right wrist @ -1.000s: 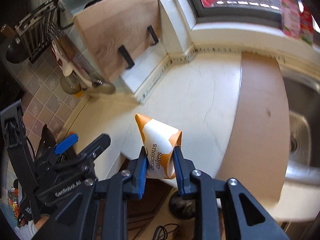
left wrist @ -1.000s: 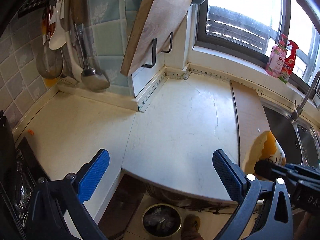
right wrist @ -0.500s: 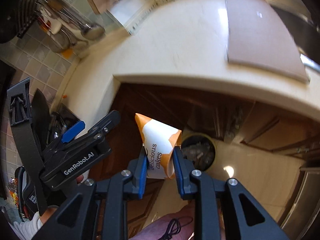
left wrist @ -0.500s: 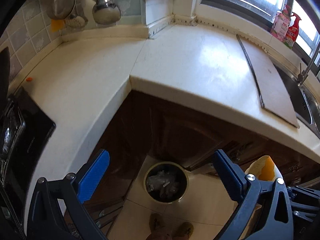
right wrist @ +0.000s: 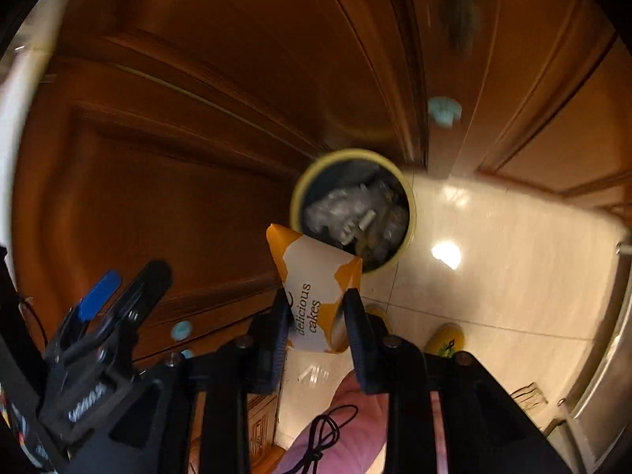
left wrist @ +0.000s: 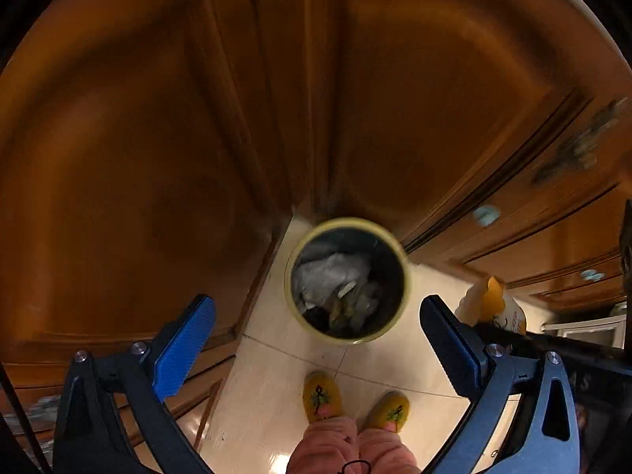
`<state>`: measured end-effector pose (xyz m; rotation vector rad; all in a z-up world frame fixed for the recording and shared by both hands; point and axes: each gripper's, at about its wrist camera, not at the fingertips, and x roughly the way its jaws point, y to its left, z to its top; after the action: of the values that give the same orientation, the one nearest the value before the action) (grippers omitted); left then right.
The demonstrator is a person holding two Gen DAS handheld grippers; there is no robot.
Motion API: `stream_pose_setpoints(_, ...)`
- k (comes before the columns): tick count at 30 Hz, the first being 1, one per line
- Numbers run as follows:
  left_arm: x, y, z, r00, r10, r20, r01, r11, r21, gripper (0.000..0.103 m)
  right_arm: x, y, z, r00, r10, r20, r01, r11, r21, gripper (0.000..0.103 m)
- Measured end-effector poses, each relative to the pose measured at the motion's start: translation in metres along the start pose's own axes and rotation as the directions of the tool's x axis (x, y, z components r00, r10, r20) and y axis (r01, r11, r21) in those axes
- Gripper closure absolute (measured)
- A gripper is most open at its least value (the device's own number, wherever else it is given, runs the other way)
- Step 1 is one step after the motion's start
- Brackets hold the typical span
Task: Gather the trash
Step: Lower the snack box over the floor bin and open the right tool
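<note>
An orange-and-white cake packet (right wrist: 316, 276) marked "delicious cakes" sits between the pads of my right gripper (right wrist: 316, 310). The jaws are opening, though the pads still touch the packet's sides. The packet hangs just short of a round yellow-rimmed trash bin (right wrist: 410, 205) that stands on the floor with crumpled waste in it. My left gripper (left wrist: 316, 304) is open wide with nothing between its blue pads, and the bin's rim (left wrist: 347, 223) shows through the gap. The packet (left wrist: 493, 308) appears at the right in the left wrist view. The left gripper (right wrist: 118, 288) shows at lower left in the right wrist view.
Dark wooden cabinet doors (left wrist: 158, 138) with pale knobs (right wrist: 444, 110) curve behind the bin. Glossy cream floor tiles (right wrist: 493, 296) spread to the right. The person's yellow slippers (left wrist: 322, 395) and pink trouser legs (right wrist: 355, 426) are below. A steel appliance edge (right wrist: 608, 375) stands far right.
Both grippers have dropped from countertop height to in front of the cabinets and tilted down over the bin. The packet has stayed in the right gripper.
</note>
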<state>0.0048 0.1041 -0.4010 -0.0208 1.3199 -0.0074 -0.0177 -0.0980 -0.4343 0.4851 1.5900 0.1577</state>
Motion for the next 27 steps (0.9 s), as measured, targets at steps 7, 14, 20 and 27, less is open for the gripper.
stream_pose_setpoints(7,0.085,0.022,-0.022,0.998,0.01,-0.054,-0.012,0.999,-0.035,0.001,0.099,-0.024,0.022,0.998,-0.042,-0.036,0.043,0.999,0.029,0.063)
stream_pose_setpoints(14,0.115,0.034,-0.031,0.998,0.024,-0.057,-0.026,0.999,-0.031,0.001,0.134,-0.034,0.038,0.999,-0.039,-0.028,0.041,0.996,0.077,0.049)
stream_pose_setpoints(20,0.114,0.038,-0.028,0.999,0.021,-0.043,-0.023,0.999,-0.044,0.001,0.126,-0.03,0.037,0.998,-0.059,0.003,0.059,0.998,0.013,0.042)
stream_pose_setpoints(27,0.1,0.033,-0.022,1.0,0.014,-0.024,-0.015,0.999,-0.042,0.001,0.113,-0.026,0.027,0.996,-0.092,0.012,0.093,0.995,-0.028,0.042)
